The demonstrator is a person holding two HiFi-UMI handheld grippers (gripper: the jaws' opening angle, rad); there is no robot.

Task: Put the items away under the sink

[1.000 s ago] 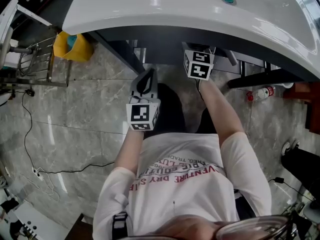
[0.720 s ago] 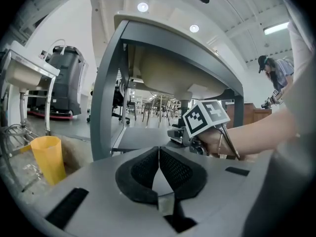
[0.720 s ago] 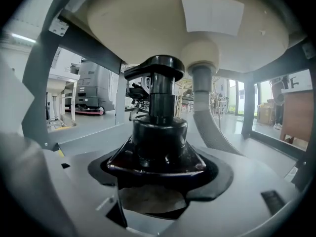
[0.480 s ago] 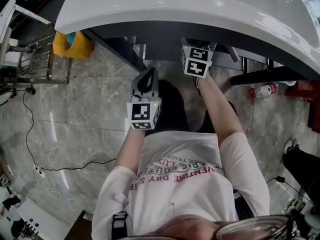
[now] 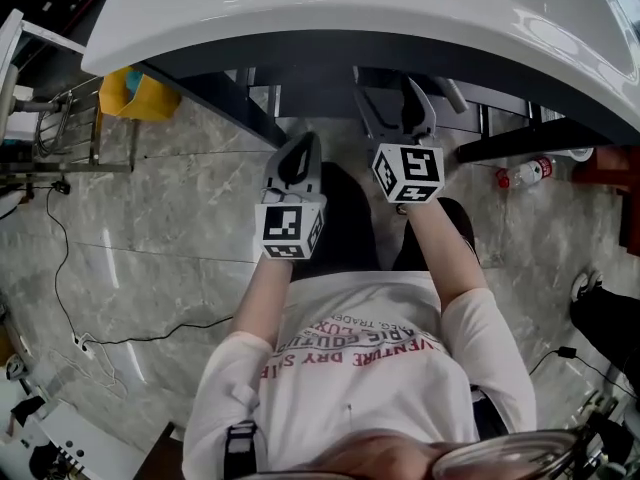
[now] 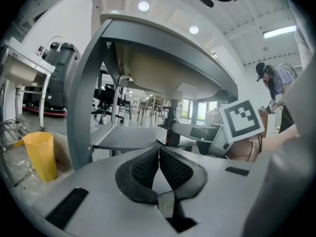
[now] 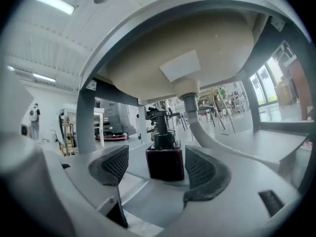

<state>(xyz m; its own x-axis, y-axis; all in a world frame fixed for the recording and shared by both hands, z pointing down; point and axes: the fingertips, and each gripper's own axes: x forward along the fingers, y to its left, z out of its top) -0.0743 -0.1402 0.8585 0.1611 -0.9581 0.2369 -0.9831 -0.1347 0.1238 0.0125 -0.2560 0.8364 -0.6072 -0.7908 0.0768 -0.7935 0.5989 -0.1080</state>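
The right tongs (image 7: 156, 156) stand wide apart under the sink (image 7: 182, 48), touching nothing. Just ahead of them, in line with the gap, a dark red bottle (image 7: 165, 164) with a black pump top stands upright on the grey shelf (image 7: 232, 137) below the basin. Whether it sits between the tips or just past them cannot be told. Behind the bottle the drain pipe (image 7: 189, 102) drops from the basin and bends away to the right of these tongs, close to the bottle's far side.

The left tongs (image 6: 159, 149) are pressed together at the tips and hold nothing. They sit left of the right tongs and further back from the shelf, out from under the sink's rim. Ahead of them and slightly right the same bottle shows small on the shelf, with the right tongs' marker cube (image 6: 241, 120) further right. The sink frame's grey leg (image 6: 81, 107) rises to the left of the left tongs, between them and a yellow bucket (image 6: 42, 154) on the floor (image 5: 190, 208).

Beyond the bucket, further left, is a wire rack (image 5: 60, 128). Well off to the right of the right tongs a plastic bottle (image 5: 520, 178) lies on the floor.
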